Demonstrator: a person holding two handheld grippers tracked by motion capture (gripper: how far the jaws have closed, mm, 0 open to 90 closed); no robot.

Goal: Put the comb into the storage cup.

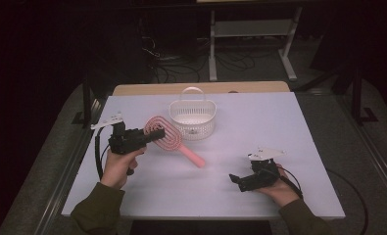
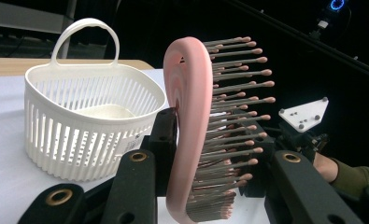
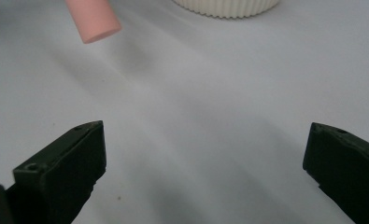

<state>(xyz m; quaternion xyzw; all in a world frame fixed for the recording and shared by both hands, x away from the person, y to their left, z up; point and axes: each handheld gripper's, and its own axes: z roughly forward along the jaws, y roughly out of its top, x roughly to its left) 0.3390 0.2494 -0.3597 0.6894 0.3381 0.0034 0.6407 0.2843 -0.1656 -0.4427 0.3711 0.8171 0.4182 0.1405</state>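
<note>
A: Hairbrush (image 1: 164, 134) first: where is it?

B: Pink, with a looped head and a straight handle. The left tongs (image 1: 152, 133) are clamped on its head. In the left gripper view the head stands on edge between the two black jaws, the pink back against one of them and the bristles pointing across toward the other.

A: And the handle?

B: In the high view it slants away from the left tongs, down and toward the middle of the worktop (image 1: 279, 127). I cannot tell whether its end rests on the surface. The right gripper view catches that round pink end at the top left, with its shadow on the white surface.

A: What is close to the brush?

B: A white slatted basket (image 1: 193, 119) with a hoop handle, standing upright just beyond the brush head. Seen from above the two look very near, but I cannot tell whether they touch. The left gripper view looks into the basket and nothing lies inside.

A: The other hand?

B: The right tongs (image 1: 236, 179) sit low near the front of the worktop, well apart from the brush, pointing toward the left. Their jaws stand wide apart with bare white surface between them.
</note>
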